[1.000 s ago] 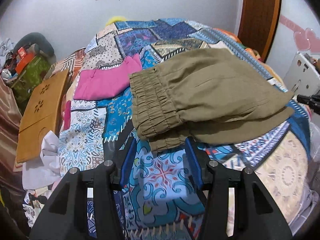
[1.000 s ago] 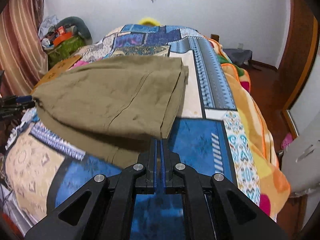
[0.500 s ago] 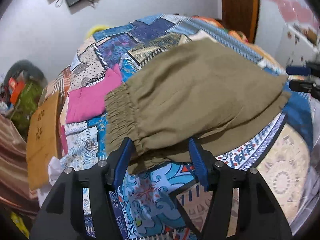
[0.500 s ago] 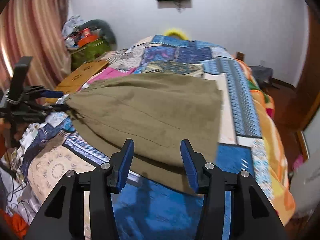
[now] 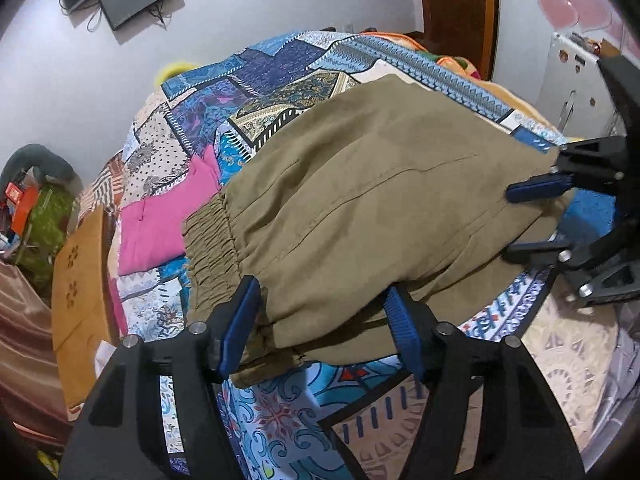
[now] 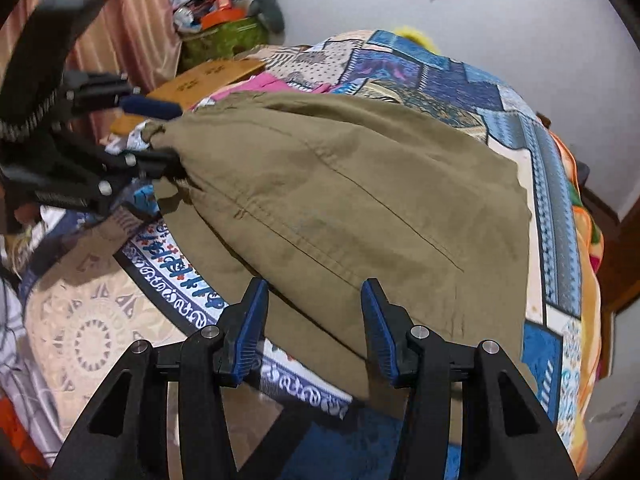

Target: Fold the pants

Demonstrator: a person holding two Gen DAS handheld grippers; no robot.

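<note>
Lying crosswise ahead of both claws, the olive pants (image 5: 384,216) are straddled at the near edge: left gripper (image 5: 324,328) at the waistband, right gripper (image 6: 312,320) opposite, jaws spread, unpinched.

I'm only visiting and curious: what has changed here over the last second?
Both grippers closed in on the olive pants. The right gripper, shut before, opened; the left gripper has just been opening wider. Each now straddles the near edge without pinching it. The pants stayed folded on the bedspread, the pink cloth beside them.
</note>
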